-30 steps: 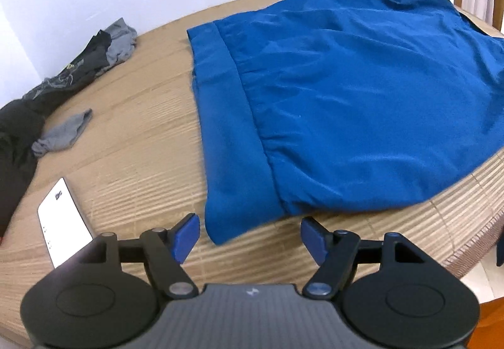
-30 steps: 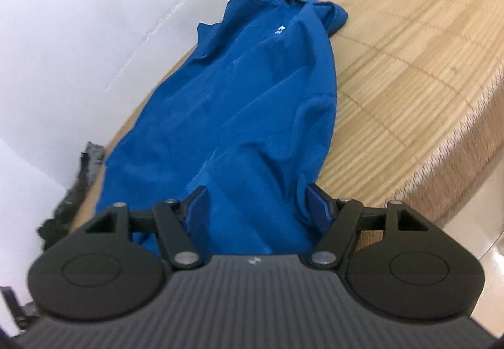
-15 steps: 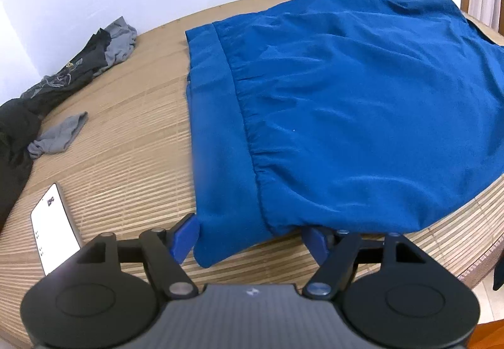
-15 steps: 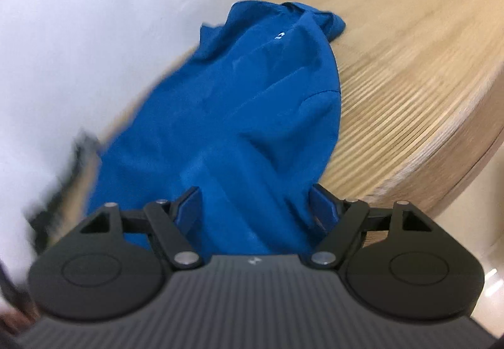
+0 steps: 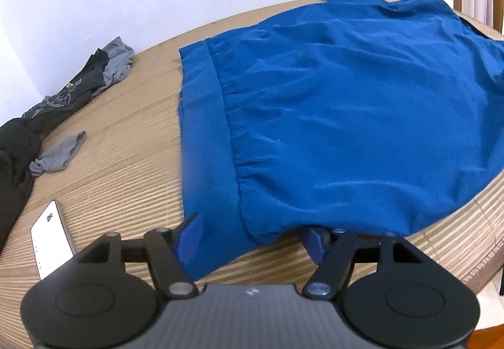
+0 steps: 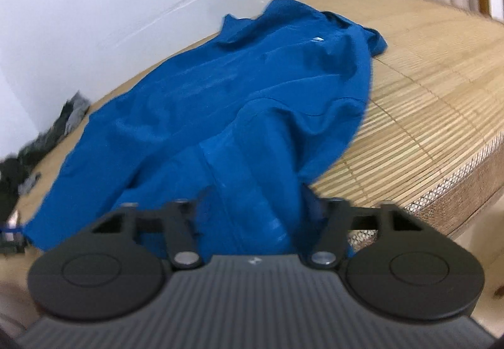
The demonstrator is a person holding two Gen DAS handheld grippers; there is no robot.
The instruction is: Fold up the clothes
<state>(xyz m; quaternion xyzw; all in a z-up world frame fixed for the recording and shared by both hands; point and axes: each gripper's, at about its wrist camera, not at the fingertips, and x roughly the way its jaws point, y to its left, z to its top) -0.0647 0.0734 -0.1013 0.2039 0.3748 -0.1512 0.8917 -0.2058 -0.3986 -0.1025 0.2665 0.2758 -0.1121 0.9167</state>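
1. Risk at the near edge: left claw (image 5: 252, 237) closing on the hem corner of the blue garment (image 5: 330, 116); likely to catch only the lower band, since the top layer bunches over the right finger, so the layers could split on lifting.
2. Left claw roughly half open, cloth between the fingers, pads not plainly pressing yet.
3. Right claw (image 6: 252, 207) closing too, narrow, fabric draped over and between the fingers; fingertips hidden, so firmness of the pinch impossible to tell.
4. Uneven holds could skew any fold or drag the cloth off the counter (image 5: 126, 141) edge.
5. Farther out: garment spread across the counter towards the wall; white card (image 5: 50, 232) and dark clothes pile (image 5: 56, 100) to the left, well apart.
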